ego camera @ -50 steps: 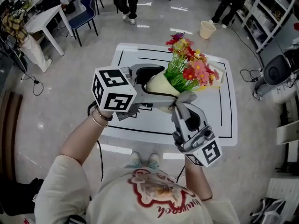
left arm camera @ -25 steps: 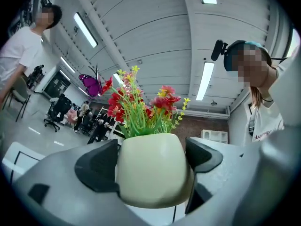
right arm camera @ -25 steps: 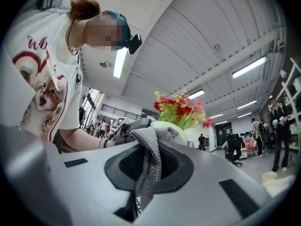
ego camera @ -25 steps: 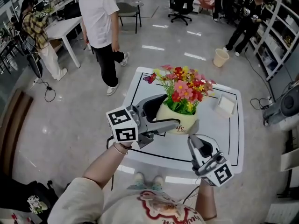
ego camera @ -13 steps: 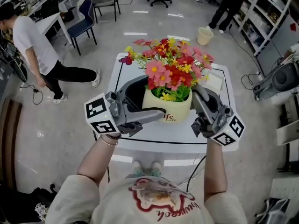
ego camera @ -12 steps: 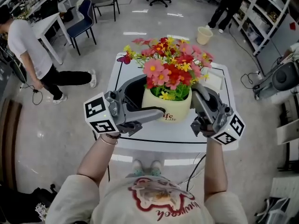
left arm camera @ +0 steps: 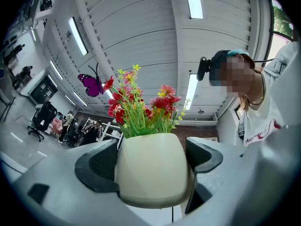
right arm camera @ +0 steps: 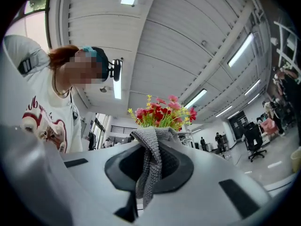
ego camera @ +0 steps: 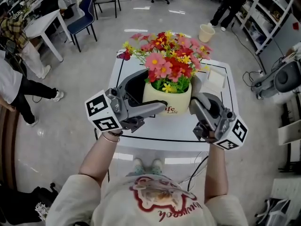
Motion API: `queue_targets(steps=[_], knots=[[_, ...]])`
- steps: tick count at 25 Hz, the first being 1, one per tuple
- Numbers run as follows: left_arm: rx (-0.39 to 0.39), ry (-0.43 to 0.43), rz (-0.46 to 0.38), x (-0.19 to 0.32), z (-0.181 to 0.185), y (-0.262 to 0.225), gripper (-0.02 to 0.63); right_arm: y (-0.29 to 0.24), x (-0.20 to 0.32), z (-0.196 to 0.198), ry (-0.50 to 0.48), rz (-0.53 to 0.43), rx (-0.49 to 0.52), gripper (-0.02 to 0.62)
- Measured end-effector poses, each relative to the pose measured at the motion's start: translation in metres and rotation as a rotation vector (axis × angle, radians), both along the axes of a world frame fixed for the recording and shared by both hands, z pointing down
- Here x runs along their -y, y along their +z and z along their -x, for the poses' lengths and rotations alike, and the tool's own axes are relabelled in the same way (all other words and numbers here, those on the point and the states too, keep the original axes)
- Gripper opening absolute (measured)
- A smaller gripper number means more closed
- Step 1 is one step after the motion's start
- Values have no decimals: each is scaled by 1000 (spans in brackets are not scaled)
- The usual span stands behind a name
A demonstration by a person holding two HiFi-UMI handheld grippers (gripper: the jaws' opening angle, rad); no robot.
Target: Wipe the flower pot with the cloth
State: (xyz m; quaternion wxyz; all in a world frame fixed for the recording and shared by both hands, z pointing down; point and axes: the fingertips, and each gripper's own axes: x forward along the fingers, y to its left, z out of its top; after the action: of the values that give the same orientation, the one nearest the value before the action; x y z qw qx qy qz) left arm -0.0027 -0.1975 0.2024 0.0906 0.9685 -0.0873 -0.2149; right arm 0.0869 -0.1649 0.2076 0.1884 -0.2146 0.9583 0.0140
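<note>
A cream flower pot (ego camera: 167,100) filled with red, pink and yellow flowers (ego camera: 165,56) is held over the white table (ego camera: 221,121). My left gripper (ego camera: 151,92) is shut on the flower pot, one jaw behind it and one in front. In the left gripper view the flower pot (left arm camera: 151,173) fills the gap of the left gripper (left arm camera: 151,166), with flowers (left arm camera: 141,108) and a purple butterfly (left arm camera: 91,84) above. My right gripper (ego camera: 196,94) sits at the pot's right side, shut on a grey knitted cloth (right arm camera: 150,161). The cloth (ego camera: 195,82) lies against the pot's right flank.
A white box (ego camera: 216,78) lies on the table's far right. A beige bucket (ego camera: 206,31) stands on the floor beyond. A desk and chairs (ego camera: 87,11) are at the far left, shelving (ego camera: 273,18) at the right, and a person (ego camera: 14,91) walks at the left edge.
The right gripper with the cloth has gone from the pot's front to its right side and now sits slightly lower. The left gripper keeps its hold. The person at left has walked off.
</note>
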Motion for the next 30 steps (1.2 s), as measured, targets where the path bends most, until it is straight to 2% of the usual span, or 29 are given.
queue_targets(steps=[10,15,17,20,22,24,26,30], knots=[[-5,-27,10,5,0,7,460,14,-26,14,-10,-28,-27,11],[-22,-5,1,3,-3,0,460,10,-43,19,-82,-100,-133,12],[-42,13,-5,-3,-3,-3,460,5,-49,11,-91,-140,-148,12],[-54,41,-33,-13,0,-8,460,6,-39,-8,-30,-167,-163,12],[-42,57,-50,-17,-1,-10,460,10,-19,-20,29,-147,-176,12],[-39,87,-57,-20,-2,-12,460,13,-1,-25,46,-125,-194,12],[-45,126,-64,-24,-2,-15,460,14,13,-21,-4,-114,-193,12],[-55,198,-81,-34,1,-25,460,7,35,2,-164,-94,-173,12]])
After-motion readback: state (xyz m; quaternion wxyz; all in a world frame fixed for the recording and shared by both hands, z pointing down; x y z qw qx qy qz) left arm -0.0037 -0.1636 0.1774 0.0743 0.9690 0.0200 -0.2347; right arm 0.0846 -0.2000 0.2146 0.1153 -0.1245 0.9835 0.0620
